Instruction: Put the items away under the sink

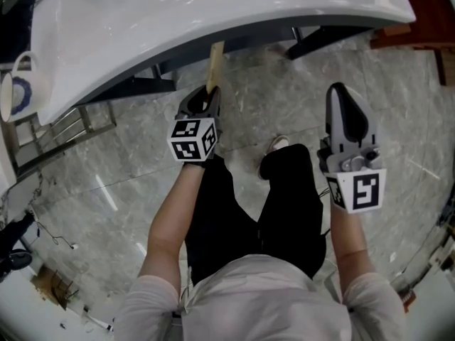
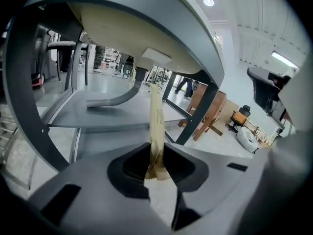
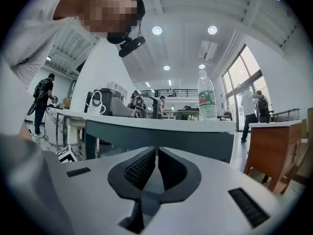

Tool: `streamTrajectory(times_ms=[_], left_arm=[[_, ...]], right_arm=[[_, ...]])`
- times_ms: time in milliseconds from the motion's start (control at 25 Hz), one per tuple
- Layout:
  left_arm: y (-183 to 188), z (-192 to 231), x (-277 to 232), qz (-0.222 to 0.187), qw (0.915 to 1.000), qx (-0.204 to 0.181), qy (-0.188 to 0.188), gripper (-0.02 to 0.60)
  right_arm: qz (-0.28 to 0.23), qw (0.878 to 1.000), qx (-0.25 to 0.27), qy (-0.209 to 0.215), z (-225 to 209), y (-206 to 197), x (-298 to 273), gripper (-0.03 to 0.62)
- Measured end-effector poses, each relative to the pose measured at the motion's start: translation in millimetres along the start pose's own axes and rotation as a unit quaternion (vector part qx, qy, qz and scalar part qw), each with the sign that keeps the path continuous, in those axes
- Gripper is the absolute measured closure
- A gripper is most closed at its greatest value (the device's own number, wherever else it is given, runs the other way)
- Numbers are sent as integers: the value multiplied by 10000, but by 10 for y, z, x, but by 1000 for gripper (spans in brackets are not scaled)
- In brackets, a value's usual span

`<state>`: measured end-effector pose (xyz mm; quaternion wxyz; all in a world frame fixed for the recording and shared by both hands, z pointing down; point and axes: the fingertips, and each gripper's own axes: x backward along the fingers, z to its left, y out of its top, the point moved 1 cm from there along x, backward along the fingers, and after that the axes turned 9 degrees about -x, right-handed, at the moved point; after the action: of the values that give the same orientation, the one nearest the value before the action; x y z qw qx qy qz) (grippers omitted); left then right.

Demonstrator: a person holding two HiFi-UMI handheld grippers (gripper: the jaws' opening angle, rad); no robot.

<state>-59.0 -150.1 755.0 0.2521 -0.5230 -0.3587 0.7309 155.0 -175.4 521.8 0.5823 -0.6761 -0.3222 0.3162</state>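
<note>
Right now your left gripper (image 1: pixel 208 96) has its jaws clamped on the serrated end of a long tan paper sleeve (image 1: pixel 215 62). The sleeve stands out straight ahead of the jaws, and its far end points at the underside of the white sink (image 1: pixel 213 13). Whether the tip touches the rim can't be told from the head view. Through the left gripper view, the sleeve (image 2: pixel 155 116) lines up with the space below the basin, where a grey shelf (image 2: pixel 112 119) carries a curved grey pipe (image 2: pixel 110 101). Your right gripper (image 1: pixel 343 94) is held out beside your knee over the marbled floor (image 1: pixel 106 183), well apart from the left. Its jaws are together with nothing between them. Ahead of it stand a tabletop (image 3: pixel 161 123) and a clear bottle (image 3: pixel 207 99).
</note>
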Motion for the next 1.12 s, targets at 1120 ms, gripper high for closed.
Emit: streamTrajectory(times_ms=[1120], left_arm=[[248,403,-1000,-219,9994,189,202,495]], right_arm=[[145,9997,161,-59,-361,-519,-428,551]])
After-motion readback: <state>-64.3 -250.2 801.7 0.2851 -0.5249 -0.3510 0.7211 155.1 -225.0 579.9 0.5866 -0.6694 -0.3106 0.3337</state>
